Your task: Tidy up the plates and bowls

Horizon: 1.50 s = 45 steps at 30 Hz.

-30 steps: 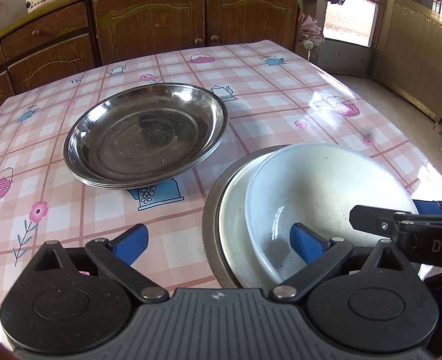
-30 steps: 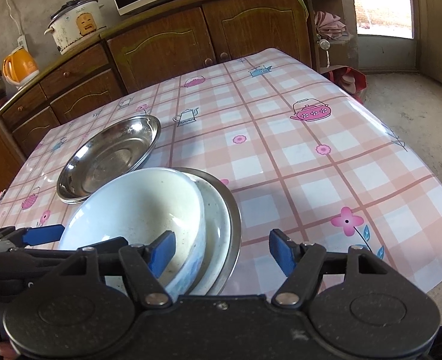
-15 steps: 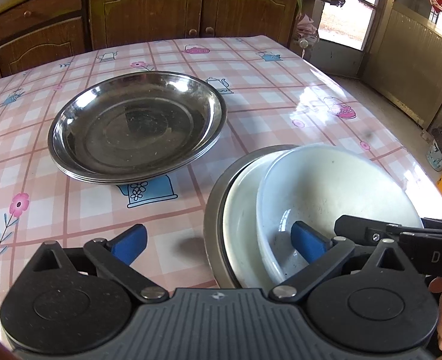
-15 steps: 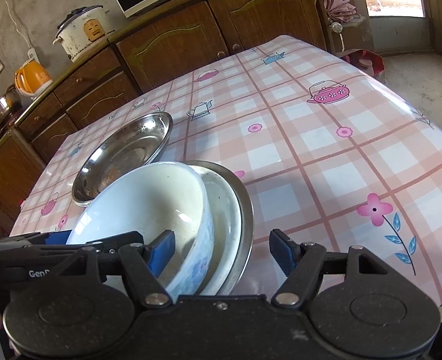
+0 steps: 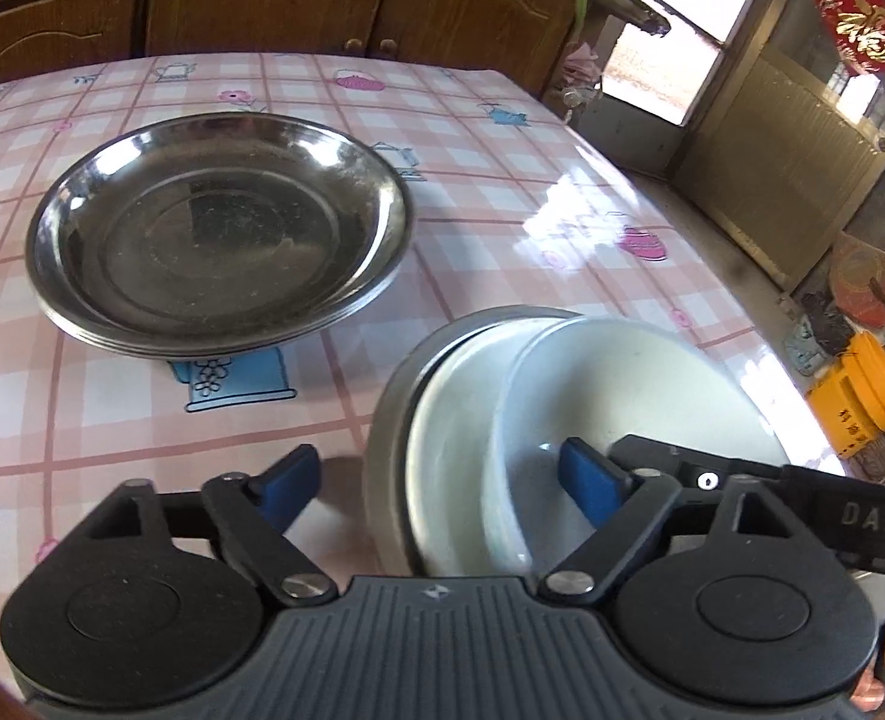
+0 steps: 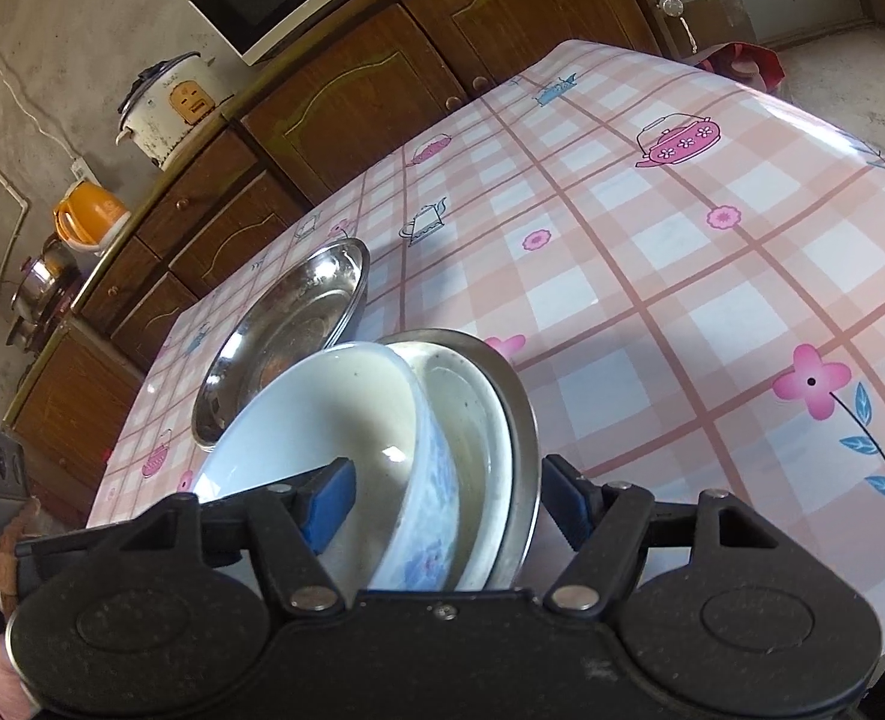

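Left claw (image 5: 442, 480): jaws closing, wide apart, straddling the near rims of the stack; pads not pressing.
Right claw (image 6: 448, 495): jaws closing around the same stack from the other side; no firm hold visible.
White bowl (image 5: 640, 396): tilted inside the white plate (image 5: 448, 420).
Steel plate (image 5: 388, 414): under both, on the worktop (image 5: 472, 138).
Steel plates (image 5: 214, 234): stacked just beside the bowl, apart.

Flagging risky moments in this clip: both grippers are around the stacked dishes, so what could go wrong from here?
1. The white bowl sits tilted and off-centre on the white plate; it may slide as the jaws close.
2. Both the left gripper and right gripper straddle several rims at once, so a pinch might catch the metal plate unevenly and tip the stack.
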### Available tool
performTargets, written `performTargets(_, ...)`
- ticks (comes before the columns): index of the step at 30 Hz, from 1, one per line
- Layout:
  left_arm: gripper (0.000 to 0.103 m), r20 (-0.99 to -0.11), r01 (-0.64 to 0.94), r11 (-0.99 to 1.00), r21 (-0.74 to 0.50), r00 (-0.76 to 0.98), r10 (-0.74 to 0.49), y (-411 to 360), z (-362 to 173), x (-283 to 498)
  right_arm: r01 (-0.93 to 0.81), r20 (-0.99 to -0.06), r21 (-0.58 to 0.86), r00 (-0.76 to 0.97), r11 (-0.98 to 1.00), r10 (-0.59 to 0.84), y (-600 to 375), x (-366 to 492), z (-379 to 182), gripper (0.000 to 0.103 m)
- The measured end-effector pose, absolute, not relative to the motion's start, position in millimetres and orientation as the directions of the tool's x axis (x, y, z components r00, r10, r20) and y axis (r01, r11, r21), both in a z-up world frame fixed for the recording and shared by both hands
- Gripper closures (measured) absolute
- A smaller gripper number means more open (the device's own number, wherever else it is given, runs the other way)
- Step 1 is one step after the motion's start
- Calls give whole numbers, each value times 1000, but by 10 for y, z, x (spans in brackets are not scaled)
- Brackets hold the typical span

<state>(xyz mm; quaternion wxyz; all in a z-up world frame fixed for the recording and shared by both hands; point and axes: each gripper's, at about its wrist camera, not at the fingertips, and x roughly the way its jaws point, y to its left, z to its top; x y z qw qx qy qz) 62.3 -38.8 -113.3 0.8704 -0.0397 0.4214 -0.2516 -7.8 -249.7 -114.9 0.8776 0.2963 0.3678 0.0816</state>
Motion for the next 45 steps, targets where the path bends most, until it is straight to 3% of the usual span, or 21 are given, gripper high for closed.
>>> performTargets(1,39,-705,418,860,-291,514,-488,-413,-1118,597,64,-587,595,716,801,378,-2494,-84,-1147,32)
performTargets(15,41,-717,382,885,-266,535,-447,-403,-1030,464,59,-614,536,711,842,341,-2380,-185,-1005,35)
performTargets(45,41,-650,314,918,-243,650,-394,66,-444,-21,-69,-558,526,724,848,406,-1907,-485,-324,36)
